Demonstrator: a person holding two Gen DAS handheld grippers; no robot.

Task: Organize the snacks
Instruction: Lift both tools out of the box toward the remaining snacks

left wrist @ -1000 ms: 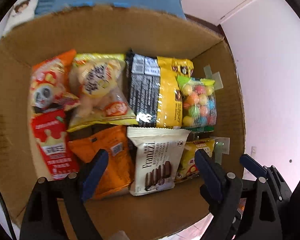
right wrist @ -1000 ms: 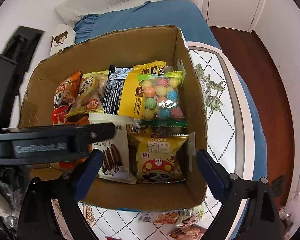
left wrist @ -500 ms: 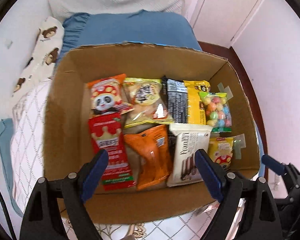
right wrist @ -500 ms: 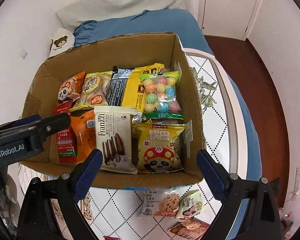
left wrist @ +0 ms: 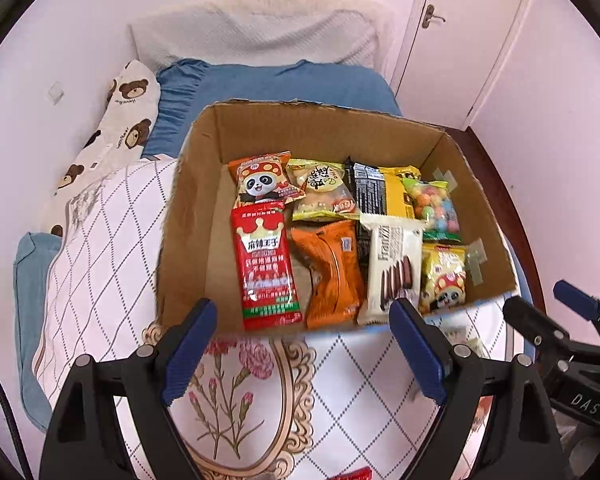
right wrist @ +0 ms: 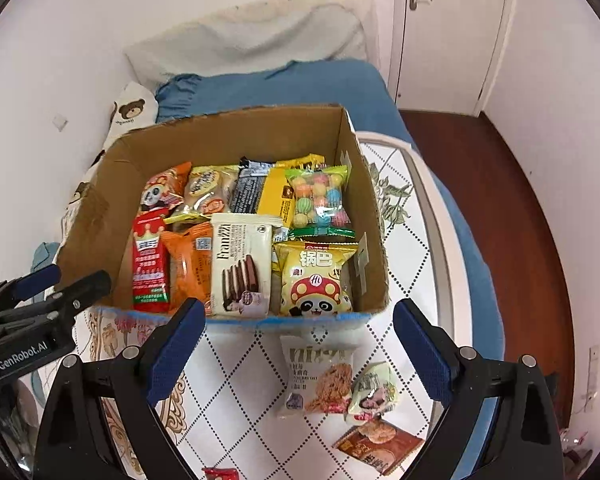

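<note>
A cardboard box (left wrist: 196, 216) (right wrist: 100, 216) on the bed holds several snack packs in two rows, among them a red crown pack (left wrist: 266, 264), an orange pack (left wrist: 332, 272), a white Franzzi wafer pack (left wrist: 394, 268) (right wrist: 242, 264) and a yellow mushroom pack (right wrist: 316, 280). My left gripper (left wrist: 306, 346) is open and empty, in front of the box. My right gripper (right wrist: 296, 344) is open and empty, above loose packs on the quilt: a white oat pack (right wrist: 318, 376), a small pale pack (right wrist: 374, 394) and a brown pack (right wrist: 378, 446).
The box stands on a white diamond-pattern quilt (right wrist: 236, 364) over a blue bed. A bear-print pillow (left wrist: 116, 136) lies at the left by the wall. A red wrapper edge (right wrist: 220, 473) shows at the bottom. Brown floor (right wrist: 512, 216) and a door (right wrist: 444, 32) are at right.
Both grippers have pulled back and up from over the box. The whole box and the loose packs on the quilt have come into view. Both stay open.
</note>
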